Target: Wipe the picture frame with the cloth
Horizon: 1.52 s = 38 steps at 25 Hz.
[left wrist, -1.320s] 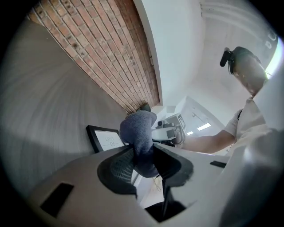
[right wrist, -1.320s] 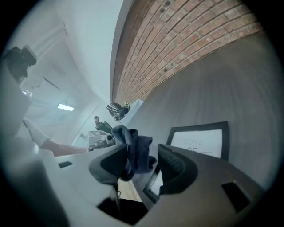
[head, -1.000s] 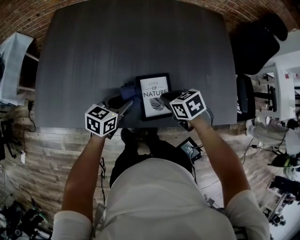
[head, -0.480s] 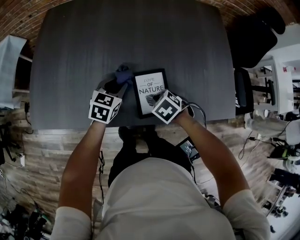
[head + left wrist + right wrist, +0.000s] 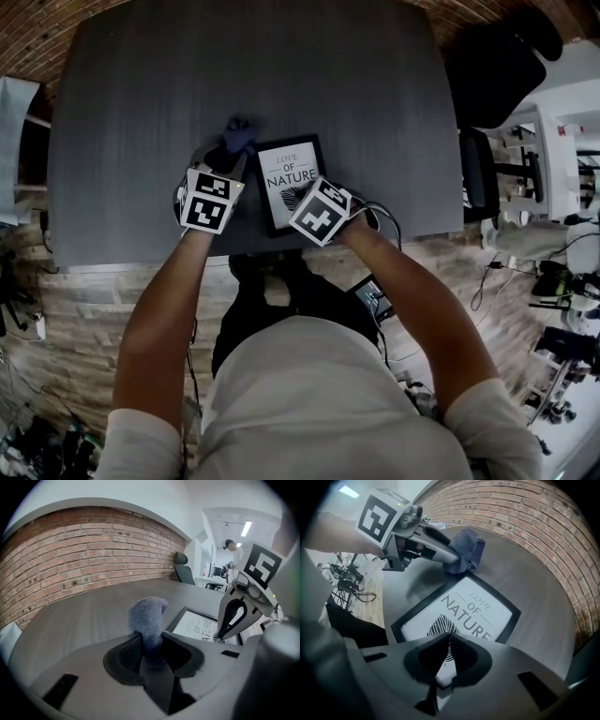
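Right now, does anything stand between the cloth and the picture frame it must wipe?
Nothing visible lies between the cloth, clamped in the left hand-held gripper, and the far corner of the picture frame beside it. The right hand-held gripper, whose empty jaws have just been closing, stands over the frame's near end.

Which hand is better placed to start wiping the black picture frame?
Left: the left gripper holds the blue cloth beside the black picture frame's far corner; the right gripper's jaws have just been closing, empty, over it.
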{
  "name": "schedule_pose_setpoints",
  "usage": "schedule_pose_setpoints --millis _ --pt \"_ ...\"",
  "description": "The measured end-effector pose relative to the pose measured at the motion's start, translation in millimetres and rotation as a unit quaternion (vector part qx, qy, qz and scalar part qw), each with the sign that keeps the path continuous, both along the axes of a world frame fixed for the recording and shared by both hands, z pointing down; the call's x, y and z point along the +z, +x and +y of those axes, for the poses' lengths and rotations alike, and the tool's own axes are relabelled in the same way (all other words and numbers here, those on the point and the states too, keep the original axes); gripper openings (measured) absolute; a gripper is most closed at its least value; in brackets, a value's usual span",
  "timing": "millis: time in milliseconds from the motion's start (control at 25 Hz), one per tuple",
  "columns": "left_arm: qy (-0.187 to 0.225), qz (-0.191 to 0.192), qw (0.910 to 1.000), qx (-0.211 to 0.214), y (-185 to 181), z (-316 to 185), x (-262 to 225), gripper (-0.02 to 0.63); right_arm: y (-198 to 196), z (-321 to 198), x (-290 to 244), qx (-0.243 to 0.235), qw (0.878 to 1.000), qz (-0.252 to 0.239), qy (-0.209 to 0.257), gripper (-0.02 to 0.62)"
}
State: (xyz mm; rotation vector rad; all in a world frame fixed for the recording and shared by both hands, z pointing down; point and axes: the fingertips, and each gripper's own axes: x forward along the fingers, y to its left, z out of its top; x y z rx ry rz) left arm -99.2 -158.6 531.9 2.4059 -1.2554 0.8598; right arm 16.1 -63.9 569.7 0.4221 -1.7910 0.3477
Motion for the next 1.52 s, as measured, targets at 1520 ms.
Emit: schedule_pose_setpoints --millis 1520 --pt "-0.153 0.174 0.9676 0.102 47 108 10 0.106 -1 -2 3 0.010 1.000 0.017 -0.015 0.025"
